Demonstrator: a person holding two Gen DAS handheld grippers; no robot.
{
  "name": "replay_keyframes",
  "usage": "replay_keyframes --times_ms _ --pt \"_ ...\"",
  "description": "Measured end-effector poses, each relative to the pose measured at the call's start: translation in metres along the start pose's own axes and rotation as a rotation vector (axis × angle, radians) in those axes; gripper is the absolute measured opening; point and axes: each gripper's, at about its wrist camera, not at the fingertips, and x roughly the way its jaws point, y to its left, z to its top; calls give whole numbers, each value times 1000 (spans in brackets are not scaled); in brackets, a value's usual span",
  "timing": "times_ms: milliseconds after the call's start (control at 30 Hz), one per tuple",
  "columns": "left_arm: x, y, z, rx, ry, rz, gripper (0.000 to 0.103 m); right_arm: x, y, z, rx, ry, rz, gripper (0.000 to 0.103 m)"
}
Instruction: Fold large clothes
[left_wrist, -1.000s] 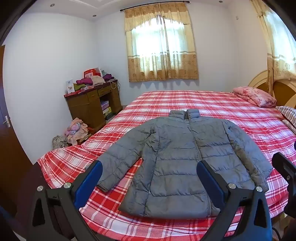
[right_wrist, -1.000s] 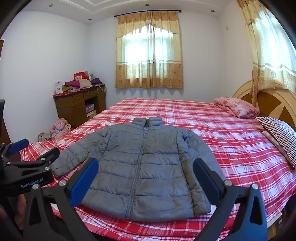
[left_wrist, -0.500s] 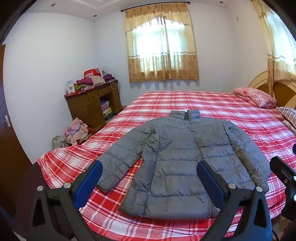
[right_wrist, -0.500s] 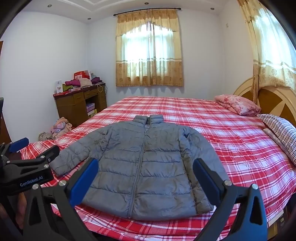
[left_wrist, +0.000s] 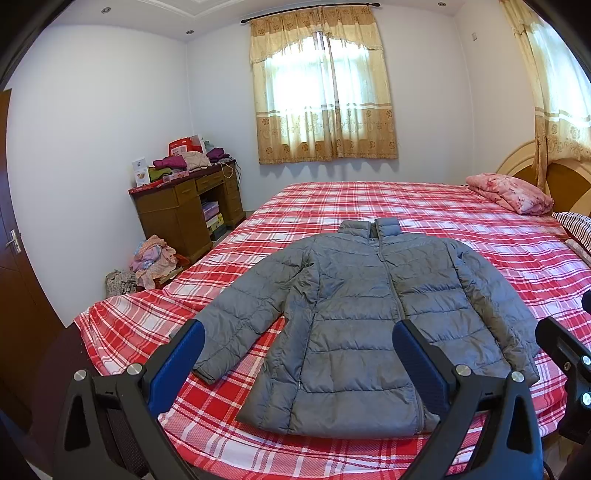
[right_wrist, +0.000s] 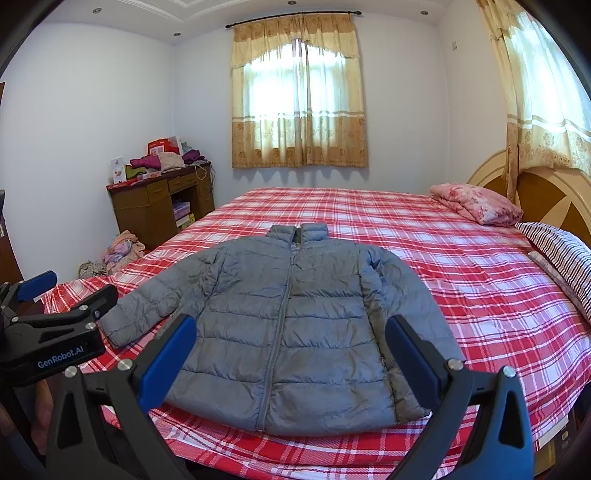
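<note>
Grey puffer jacket (left_wrist: 362, 317) lies flat, zipped, front up on the red plaid bed (left_wrist: 406, 206), collar toward the far side, hem at the near edge, both sleeves spread out w/ the left one angled further out. Left gripper (left_wrist: 299, 354) hangs above the near edge, jaws spread wide, nothing btwn them. Right gripper (right_wrist: 291, 343) likewise wide apart, empty, over the hem. Pink folded blanket (right_wrist: 476, 203) far right by the headboard; wooden desk (left_wrist: 184, 206) far left.
</note>
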Motion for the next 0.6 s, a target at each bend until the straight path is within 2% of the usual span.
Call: replay_keyframes --times_ms 600 --pt "5 1 -1 2 -5 7 102 1 0 0 1 4 1 103"
